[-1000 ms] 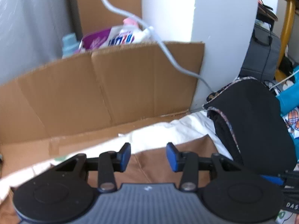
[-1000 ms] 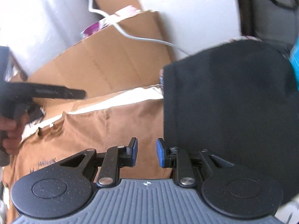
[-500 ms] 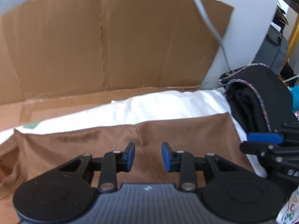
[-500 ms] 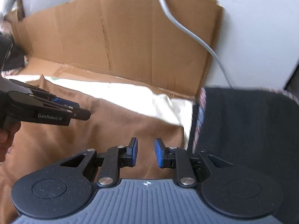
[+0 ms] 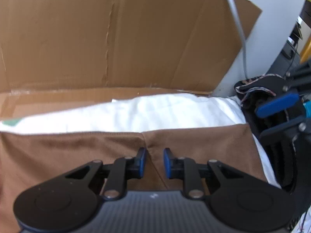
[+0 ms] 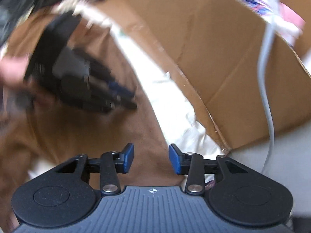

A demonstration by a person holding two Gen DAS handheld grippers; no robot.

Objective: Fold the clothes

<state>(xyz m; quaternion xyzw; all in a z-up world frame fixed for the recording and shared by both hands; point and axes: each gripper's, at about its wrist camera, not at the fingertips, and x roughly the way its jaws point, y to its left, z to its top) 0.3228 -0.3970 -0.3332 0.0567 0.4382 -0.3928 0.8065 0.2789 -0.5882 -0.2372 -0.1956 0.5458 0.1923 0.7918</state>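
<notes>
Both grippers, left (image 5: 152,162) and right (image 6: 151,160), hover parted and empty over a flat brown garment (image 5: 194,141). Its far hem lies straight. Next likely calls for gripping that edge.

Home: laundry pile (image 5: 272,89), cardboard box (image 5: 116,38), detergent pack (image 6: 258,2).

Left wrist: looking low and close across brown cloth (image 5: 194,141) toward cardboard (image 5: 116,38); right wrist: facing leftward; both sharing cloth, cardboard, white sheet (image 6: 175,101)
</notes>
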